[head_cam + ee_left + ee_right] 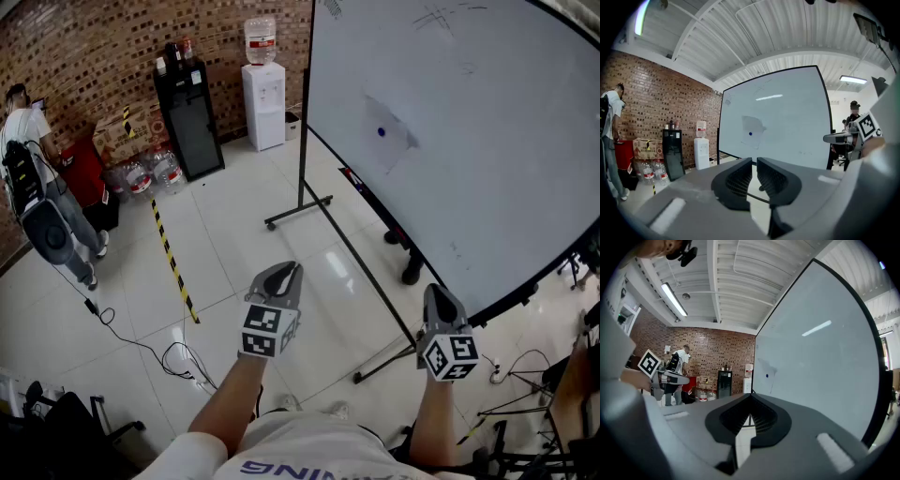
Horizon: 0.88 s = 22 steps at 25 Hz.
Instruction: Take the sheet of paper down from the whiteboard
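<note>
Though left gripper (284,274) and right gripper (441,298) are both clenched on nothing, sheet of paper (392,141) hangs well ahead and above them on whiteboard (497,141), under blue magnet (382,131). Right gripper stands nearer the board; likely its reach, forward and up.

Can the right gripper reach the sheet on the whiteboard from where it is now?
Probably not yet. The right gripper is shut and well short of the sheet of paper, pinned farther along the whiteboard by a blue magnet. Nothing stands between them, so stepping closer should do.
</note>
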Motion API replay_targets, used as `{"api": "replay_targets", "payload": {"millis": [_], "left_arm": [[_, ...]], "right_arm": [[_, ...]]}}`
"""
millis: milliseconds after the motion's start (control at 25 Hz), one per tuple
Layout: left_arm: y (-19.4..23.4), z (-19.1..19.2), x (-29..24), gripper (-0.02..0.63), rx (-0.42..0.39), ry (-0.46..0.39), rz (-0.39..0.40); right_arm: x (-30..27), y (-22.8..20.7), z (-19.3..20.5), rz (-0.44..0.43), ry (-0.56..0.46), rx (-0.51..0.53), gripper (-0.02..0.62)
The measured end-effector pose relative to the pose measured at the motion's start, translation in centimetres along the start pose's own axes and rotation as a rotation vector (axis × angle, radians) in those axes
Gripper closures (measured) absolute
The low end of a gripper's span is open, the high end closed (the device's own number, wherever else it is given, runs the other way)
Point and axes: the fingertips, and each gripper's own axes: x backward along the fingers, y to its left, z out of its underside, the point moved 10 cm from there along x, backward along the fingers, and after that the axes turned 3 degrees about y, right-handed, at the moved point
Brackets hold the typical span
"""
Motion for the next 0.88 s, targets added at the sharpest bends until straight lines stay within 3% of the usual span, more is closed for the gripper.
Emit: {"api": "replay_targets", "payload": {"millis": [240, 440, 880], "left_arm": [[4.2, 1.0, 0.6, 0.566, 0.015, 0.009, 0.016], [7.0, 1.5, 0.2, 0.566, 0.052, 0.004, 0.001], [9.6, -1.6, -7.2, 0.566, 0.016, -0.004, 0.008]], "right_arm": [[-3.1, 2.8, -0.3, 0.029, -0.003, -0.002, 0.589], [-5.9, 4.2, -0.8, 0.0, 0.021, 0.02, 0.589], [-13.4, 1.2, -2.8, -0.021, -0.027, 0.027, 0.589]]}}
